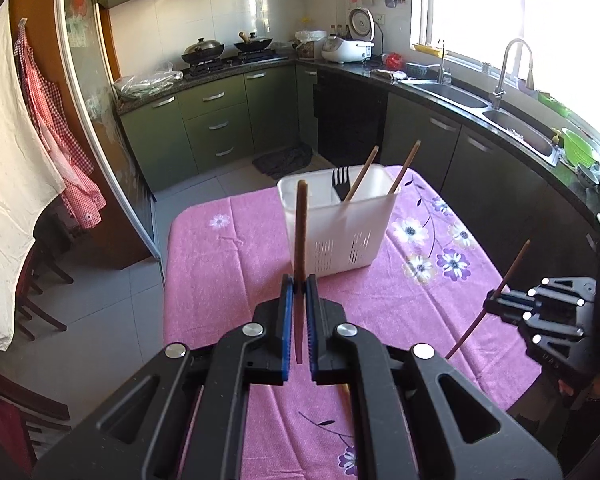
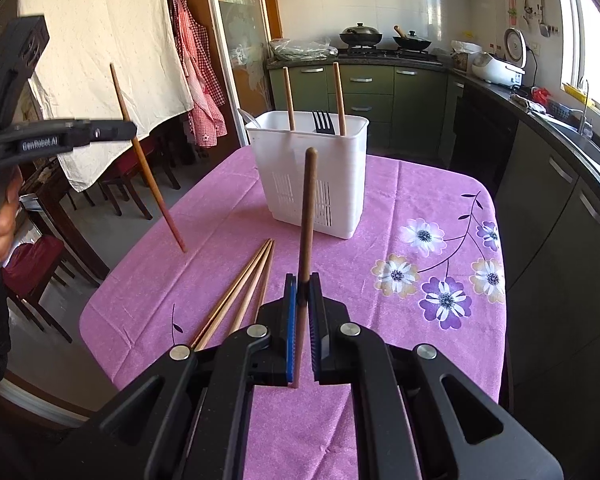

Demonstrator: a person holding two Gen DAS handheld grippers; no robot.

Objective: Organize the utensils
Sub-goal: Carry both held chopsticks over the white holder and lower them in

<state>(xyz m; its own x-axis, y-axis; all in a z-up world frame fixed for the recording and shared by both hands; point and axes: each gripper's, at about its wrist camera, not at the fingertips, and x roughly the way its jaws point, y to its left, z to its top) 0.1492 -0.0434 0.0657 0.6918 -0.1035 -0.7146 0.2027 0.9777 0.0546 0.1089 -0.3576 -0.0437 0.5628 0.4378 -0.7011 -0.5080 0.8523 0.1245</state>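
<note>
Writing: "GenRobot.AI" is read on the side of the left gripper [image 2: 134, 131] in the right wrist view; no other text is legible.
Left gripper: [image 1: 299, 286] clamped shut on a brown chopstick [image 1: 300, 248], which is held near-upright, tip down betw. the blue pads [image 1: 287, 320].
Right gripper: [image 2: 304, 286] closed on a 2nd, darker chopstick [image 2: 306, 240], round end up, thin end down betw. the fingers; from the left wrist view it is seen at far right [image 1: 490, 303] w/ its stick [image 1: 496, 296] tilted.
Holder: white utensil caddy [image 2: 312, 184] w/ slotted lower walls, stood on the pink floral tablecloth [image 2: 420, 200], ahead of both grippers & apart from them.
In holder: 2 wooden chopsticks [image 2: 338, 96] leaning, black fork [image 2: 322, 122] tines up; a pale spoon-like handle [image 2: 248, 118] is glimpsed at its left rim, not clear.
Loose on cloth: 3 or so chopsticks [image 2: 240, 292] lie bunched just left of the right gripper, partly hidden by its body.
Surroundings: green cabinets [image 1: 216, 120], 2 woks on hob [image 1: 228, 46], rice cooker [image 1: 348, 48], sink & tap [image 1: 500, 80] under window; white cloth [image 2: 108, 40] & red checked apron [image 2: 196, 64] hung at left.
In the way: nothing is seen betw. held sticks & caddy.
</note>
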